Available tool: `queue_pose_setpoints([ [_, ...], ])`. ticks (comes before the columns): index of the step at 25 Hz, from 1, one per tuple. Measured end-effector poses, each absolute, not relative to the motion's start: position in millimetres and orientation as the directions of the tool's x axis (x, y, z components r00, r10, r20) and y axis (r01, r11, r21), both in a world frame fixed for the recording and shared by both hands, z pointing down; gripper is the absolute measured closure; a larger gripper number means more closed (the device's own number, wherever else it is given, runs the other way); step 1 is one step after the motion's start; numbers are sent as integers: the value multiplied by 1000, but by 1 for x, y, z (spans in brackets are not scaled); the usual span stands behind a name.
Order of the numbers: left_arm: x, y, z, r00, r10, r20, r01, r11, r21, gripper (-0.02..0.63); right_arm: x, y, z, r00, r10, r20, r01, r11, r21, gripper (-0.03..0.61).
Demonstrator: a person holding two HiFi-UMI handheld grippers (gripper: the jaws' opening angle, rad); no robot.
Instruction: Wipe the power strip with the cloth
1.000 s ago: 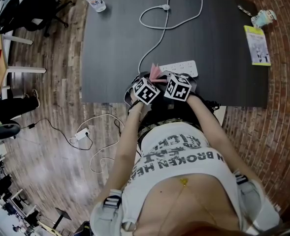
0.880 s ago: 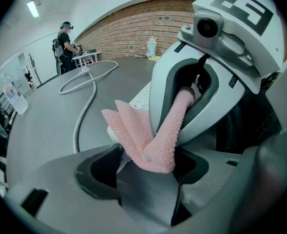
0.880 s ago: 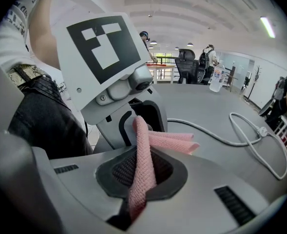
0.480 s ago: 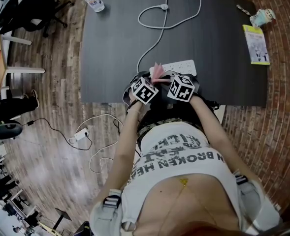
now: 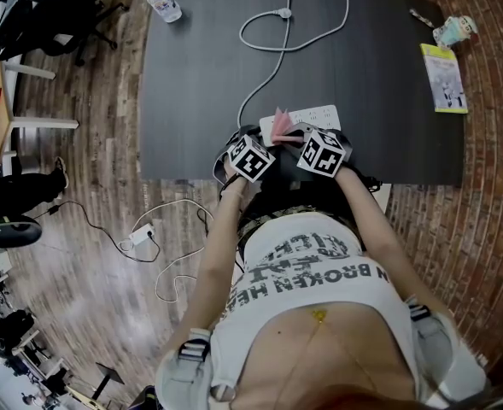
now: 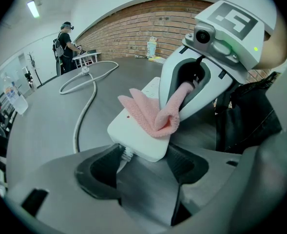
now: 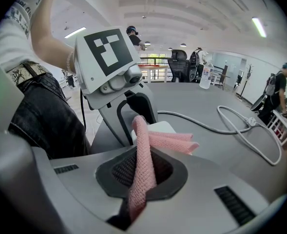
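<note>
2 left gripper [image 6: 146, 158] fingers [image 6: 100, 170] clamp power strip [image 6: 136, 130] end | right gripper [image 7: 142, 173] pinches cloth [image 7: 171, 141] atop it

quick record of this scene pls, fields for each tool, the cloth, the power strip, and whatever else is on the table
left tool: jaws on either side of the power strip's cable end, holding it
right tool: shut on the cloth
cloth: pink, free end draped on the strip's top
power strip: white, flat on the dark table, near the person's edge
cable: white, loops across the table
also on table: water bottle, booklet
</note>
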State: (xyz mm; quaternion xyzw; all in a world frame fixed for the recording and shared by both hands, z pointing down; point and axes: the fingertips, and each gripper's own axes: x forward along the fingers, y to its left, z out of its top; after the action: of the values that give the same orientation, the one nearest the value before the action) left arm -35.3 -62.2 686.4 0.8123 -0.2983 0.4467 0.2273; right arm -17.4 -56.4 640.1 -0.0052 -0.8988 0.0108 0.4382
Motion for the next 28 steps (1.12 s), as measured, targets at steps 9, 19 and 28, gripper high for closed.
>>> queue_pose_setpoints([
  [9, -33, -62, 686, 428, -281, 859, -685, -720, 106, 328, -9, -59, 641, -608, 14, 794, -9, 1000, -25, 561],
  [19, -31, -61, 682, 442, -276, 854, -679, -725, 117, 328, 11, -69, 640, -577, -14, 816, -55, 998, -22, 561],
  [28, -29, -60, 683, 441, -278, 853, -679, -725, 115, 328, 30, -75, 643, -534, -28, 845, -86, 996, -21, 561],
])
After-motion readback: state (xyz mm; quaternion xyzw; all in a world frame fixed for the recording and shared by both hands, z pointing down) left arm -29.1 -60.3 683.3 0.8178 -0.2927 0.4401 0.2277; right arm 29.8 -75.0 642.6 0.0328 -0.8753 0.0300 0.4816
